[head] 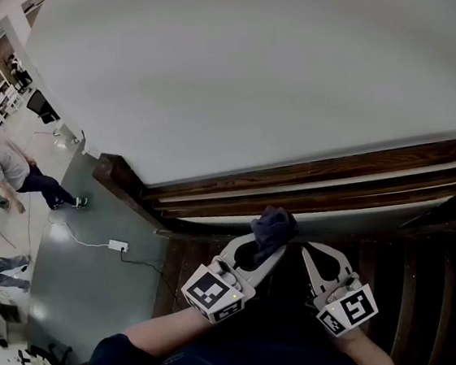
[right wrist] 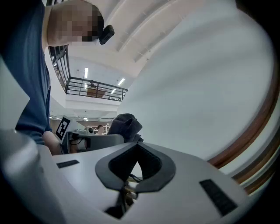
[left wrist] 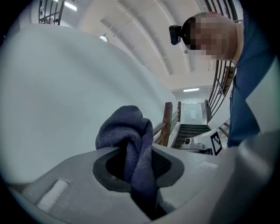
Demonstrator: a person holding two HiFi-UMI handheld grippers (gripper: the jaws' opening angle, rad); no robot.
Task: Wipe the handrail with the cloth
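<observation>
Left gripper view: left claw [left wrist: 138, 153] pinches the cloth [left wrist: 124, 127] mid-bunch; it looks soft, light and securely held. Right claw [right wrist: 136, 146] is closed and empty, near the wooden handrail [head: 316, 167].

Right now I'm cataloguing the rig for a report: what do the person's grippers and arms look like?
The left gripper and right gripper are both pale grey plastic, their jaws lined in dark grey around a teardrop-shaped hollow. Each carries a white cube with black square markers. The person wears a dark blue sleeve, forearms bare.
</observation>
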